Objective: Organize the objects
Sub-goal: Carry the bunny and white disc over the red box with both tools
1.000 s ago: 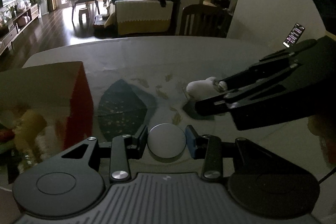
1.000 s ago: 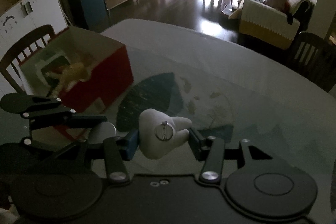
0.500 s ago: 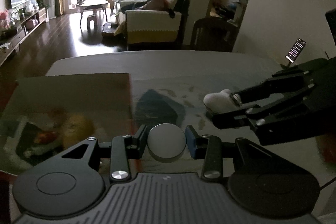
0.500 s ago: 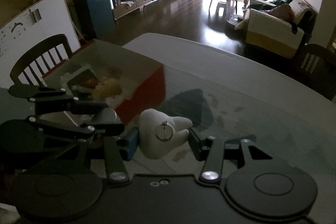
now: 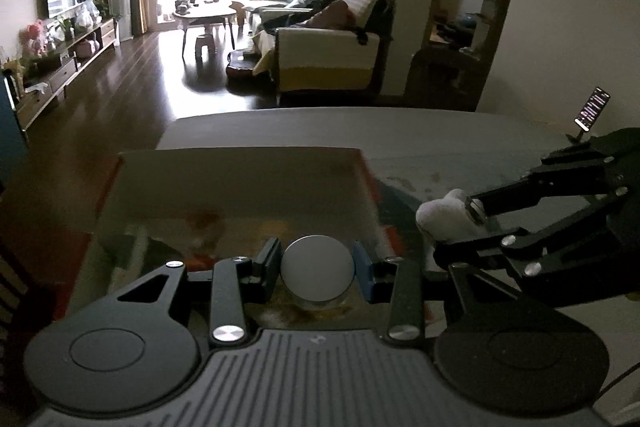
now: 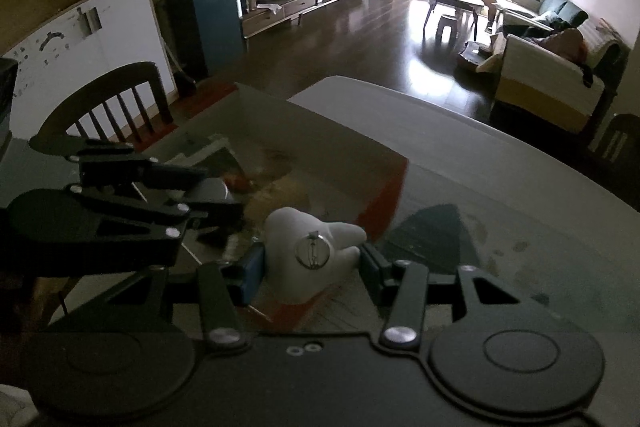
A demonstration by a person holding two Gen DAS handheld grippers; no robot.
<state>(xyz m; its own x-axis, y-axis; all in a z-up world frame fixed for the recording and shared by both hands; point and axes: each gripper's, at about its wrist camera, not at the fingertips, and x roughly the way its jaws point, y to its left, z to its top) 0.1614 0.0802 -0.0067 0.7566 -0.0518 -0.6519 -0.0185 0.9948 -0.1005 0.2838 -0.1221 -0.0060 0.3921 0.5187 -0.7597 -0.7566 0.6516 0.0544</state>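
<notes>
1. Round grey disc (image 5: 318, 271) sits pinched between the left gripper (image 5: 316, 273) fingers, the jaws closed snug on its two sides, and it hangs right over the open red box (image 5: 240, 179).
2. White tooth-shaped toy (image 6: 314, 253) is clamped in the right gripper (image 6: 312, 267), both pads pressed against its flanks, a small metal ring on its front facing the camera.
3. The tooth-shaped toy rides above the near corner of the red box, just over the rim where the red wall meets the table (image 6: 520, 187).
4. From the left wrist view, the right gripper comes in from the right with the toy at its tip, just beside the box's right edge.
5. Inside the box, blurred yellow and red items show; what they are is too soft to tell.
6. Both tools hover close together, side by side, over the box.
</notes>
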